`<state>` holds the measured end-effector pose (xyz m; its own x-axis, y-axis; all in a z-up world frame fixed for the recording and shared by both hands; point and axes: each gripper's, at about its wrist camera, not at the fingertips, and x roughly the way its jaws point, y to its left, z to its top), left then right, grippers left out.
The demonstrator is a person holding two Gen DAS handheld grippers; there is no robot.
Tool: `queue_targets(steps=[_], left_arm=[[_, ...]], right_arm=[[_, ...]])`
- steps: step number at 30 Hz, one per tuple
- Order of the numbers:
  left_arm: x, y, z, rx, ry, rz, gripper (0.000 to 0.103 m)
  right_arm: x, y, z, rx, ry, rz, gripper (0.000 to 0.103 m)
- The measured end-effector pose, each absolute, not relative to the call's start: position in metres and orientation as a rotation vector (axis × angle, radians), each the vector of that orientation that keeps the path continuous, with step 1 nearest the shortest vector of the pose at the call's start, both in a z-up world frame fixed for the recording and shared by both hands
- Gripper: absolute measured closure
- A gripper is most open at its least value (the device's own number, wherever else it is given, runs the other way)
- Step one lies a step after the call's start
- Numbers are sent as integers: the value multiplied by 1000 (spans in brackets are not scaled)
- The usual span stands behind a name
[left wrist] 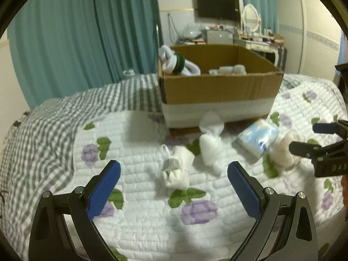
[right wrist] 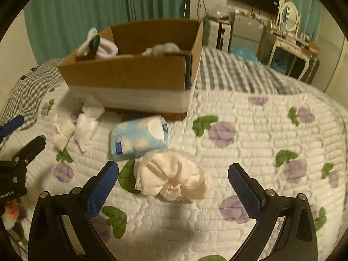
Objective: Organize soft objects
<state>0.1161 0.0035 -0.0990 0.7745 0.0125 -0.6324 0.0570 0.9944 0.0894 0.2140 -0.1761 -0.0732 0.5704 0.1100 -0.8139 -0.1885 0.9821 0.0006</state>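
Note:
My left gripper is open above the quilt, with a small white folded cloth lying between its fingers. A knotted white bag and a blue tissue pack lie beyond it. My right gripper is open over a cream bunched cloth, which lies between its fingers. The tissue pack lies just beyond. A cardboard box stands on the bed with white socks draped on its left corner and white items inside. The box also shows in the right wrist view.
The bed has a white floral quilt and a grey checked blanket at the left. Teal curtains hang behind. A dresser with an oval mirror and a wall TV stand at the back.

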Motion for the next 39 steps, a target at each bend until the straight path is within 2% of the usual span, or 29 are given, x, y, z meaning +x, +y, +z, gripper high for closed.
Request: queue_targets(steps=[7, 12, 14, 16, 17, 18, 21, 26, 29, 32, 34, 35, 37, 39], left_arm=[[123, 18, -107, 49, 726, -34, 3], [124, 20, -108, 35, 733, -41, 4], [125, 19, -110, 40, 736, -43, 4], [125, 19, -112, 43, 740, -49, 4], [125, 19, -114, 44, 743, -50, 4], [126, 19, -115, 46, 748, -50, 4], [128, 19, -118, 51, 758, -47, 4], [128, 15, -118, 83, 745, -44, 4], [135, 11, -119, 91, 748, -43, 17], [150, 12, -127, 79, 786, -44, 20], [160, 16, -136, 58, 818, -47, 32], [163, 18, -140, 50, 831, -46, 45], [170, 22, -147, 30, 864, -51, 47], [175, 25, -152, 9, 894, -55, 63]], right_arm=[[222, -180, -96, -66, 1014, 199, 6], [232, -180, -115, -47, 1072, 200, 25], [236, -183, -121, -37, 1078, 185, 28], [236, -185, -122, -16, 1075, 191, 47], [235, -185, -120, -13, 1068, 196, 62], [234, -186, -117, -10, 1057, 202, 71], [230, -188, -107, -3, 1017, 194, 76], [222, -196, -75, 10, 912, 188, 76], [221, -200, -60, 7, 867, 193, 76], [219, -195, -56, -9, 858, 201, 76], [220, -190, -58, -30, 865, 203, 76], [221, -186, -60, -41, 869, 205, 76], [221, -179, -65, -63, 877, 208, 76], [220, -180, -68, -70, 882, 214, 76]])
